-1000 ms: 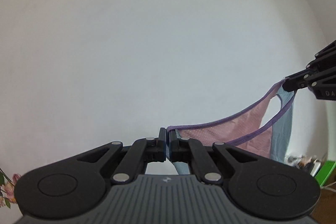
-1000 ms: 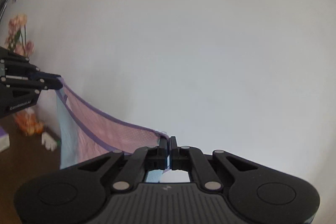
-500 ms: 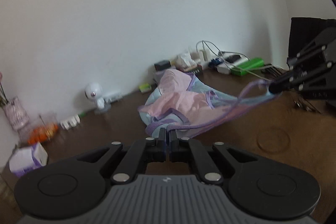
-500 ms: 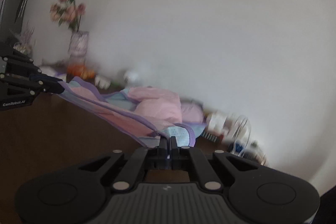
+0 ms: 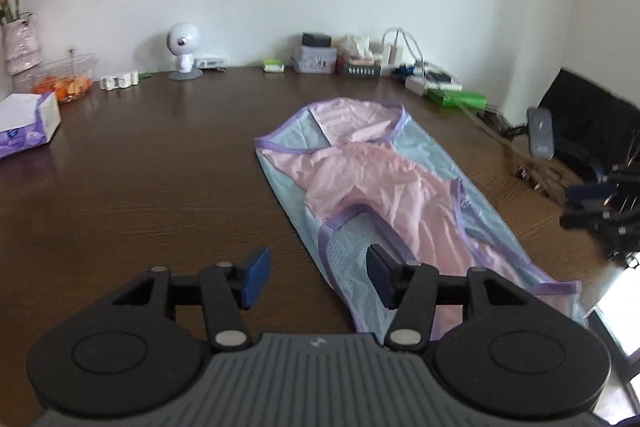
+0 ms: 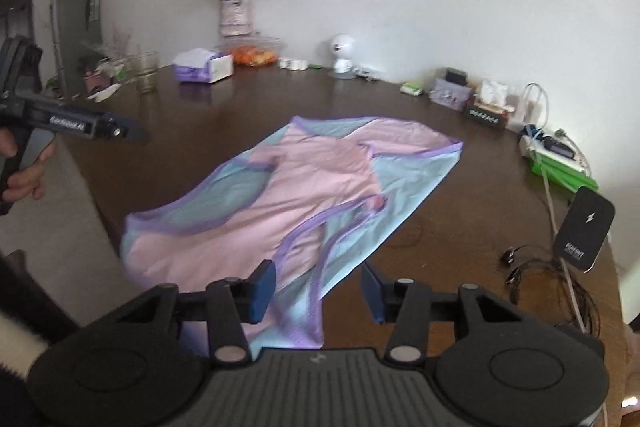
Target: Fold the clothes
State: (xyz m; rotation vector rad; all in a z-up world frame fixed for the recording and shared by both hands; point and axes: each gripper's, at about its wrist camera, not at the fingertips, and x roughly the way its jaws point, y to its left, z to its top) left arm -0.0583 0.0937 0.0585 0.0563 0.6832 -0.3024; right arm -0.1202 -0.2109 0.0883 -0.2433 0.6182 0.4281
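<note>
While both tools hang over the near edge of the dark wooden table (image 5: 140,155), the pink and pale-blue garment (image 5: 384,187) lies spread out on it, purple trim showing. The left gripper (image 5: 318,277) has its jaws wide apart with nothing between them. The right gripper (image 6: 318,291) is likewise spread and empty, just above the cloth's near end.

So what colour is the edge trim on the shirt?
Purple trim on the pink-and-blue shirt, clearest in the right wrist view.
</note>
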